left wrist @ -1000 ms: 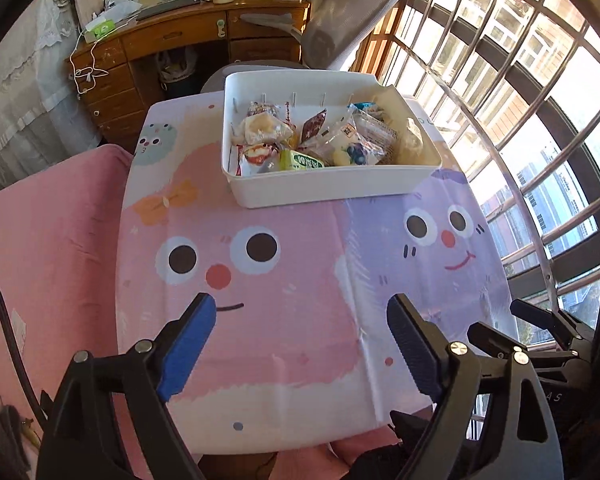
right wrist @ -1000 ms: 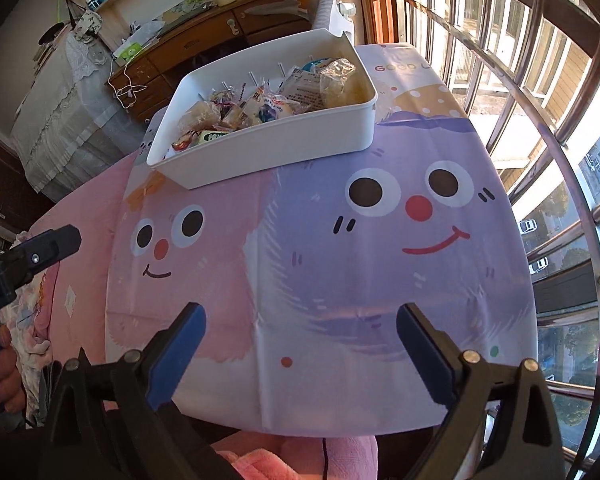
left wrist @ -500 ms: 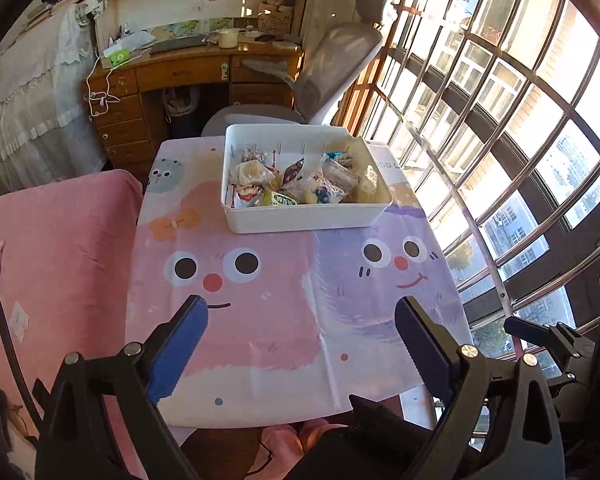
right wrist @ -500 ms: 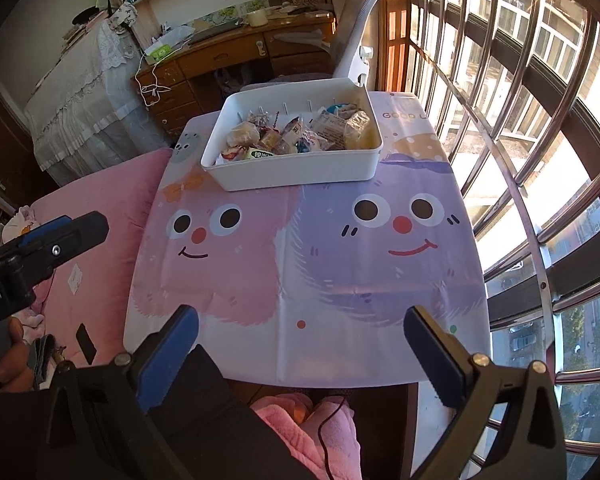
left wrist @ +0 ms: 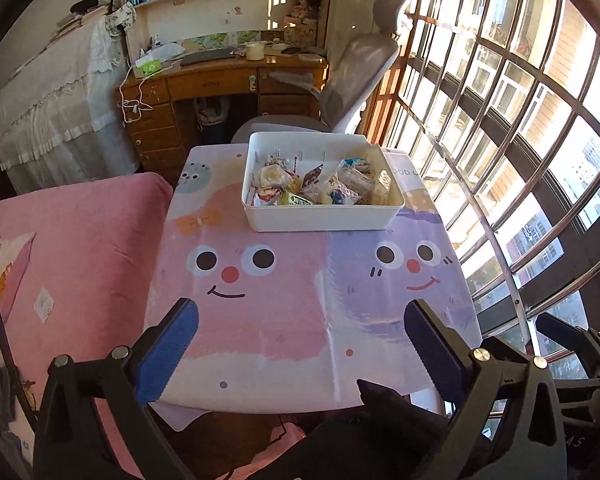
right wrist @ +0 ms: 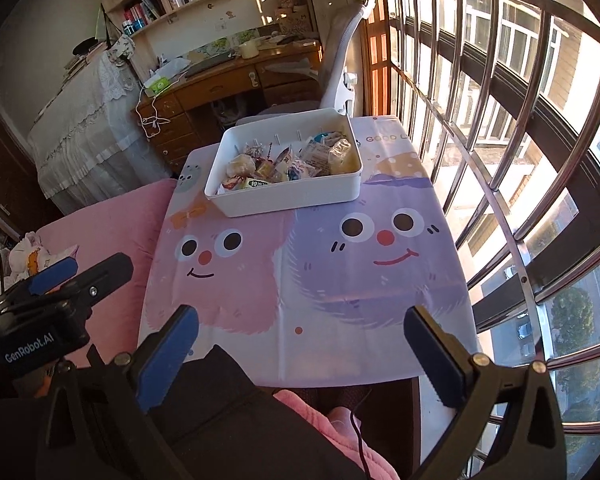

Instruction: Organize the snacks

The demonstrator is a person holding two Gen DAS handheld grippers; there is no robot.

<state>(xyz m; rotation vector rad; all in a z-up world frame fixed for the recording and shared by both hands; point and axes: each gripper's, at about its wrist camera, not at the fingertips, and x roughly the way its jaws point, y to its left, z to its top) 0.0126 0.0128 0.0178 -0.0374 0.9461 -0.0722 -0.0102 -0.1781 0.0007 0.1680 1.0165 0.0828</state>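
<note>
Hovering tilted downward over the table [left wrist: 276, 332], both claws gape empty.

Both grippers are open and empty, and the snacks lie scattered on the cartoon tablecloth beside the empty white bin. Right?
Not quite: the snacks are inside the white bin, not on the cartoon tablecloth, as the left wrist view shows. The left gripper and right gripper are indeed open and empty.

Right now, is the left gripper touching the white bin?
Apart. In the left wrist view the left gripper hangs open and empty near the table's front edge, with bare tablecloth between it and the white bin.
</note>
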